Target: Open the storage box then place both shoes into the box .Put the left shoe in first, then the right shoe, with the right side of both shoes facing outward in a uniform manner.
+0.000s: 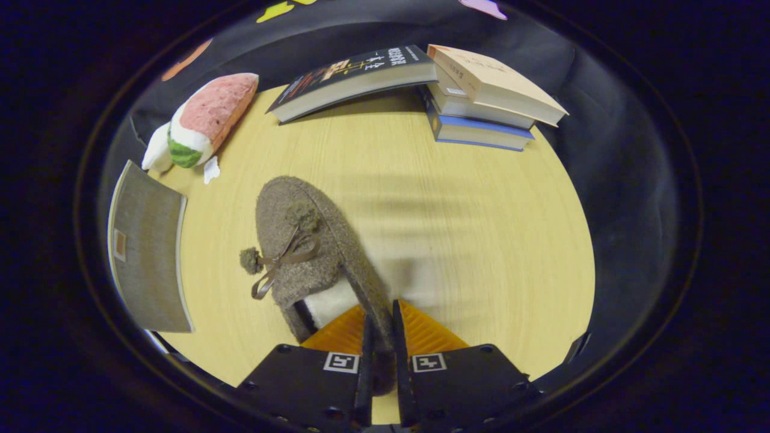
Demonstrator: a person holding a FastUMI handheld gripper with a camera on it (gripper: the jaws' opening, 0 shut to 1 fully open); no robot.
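Left of the fingers, on the pale wooden table [457,240], lies the brown felt slipper with a bow and pompoms [307,246]; it looks light, soft and floppy, so its firmer side wall is the sensible hold. Rightward, the gripper [382,343] points level along the tabletop, fingers pinched on that wall by the heel.
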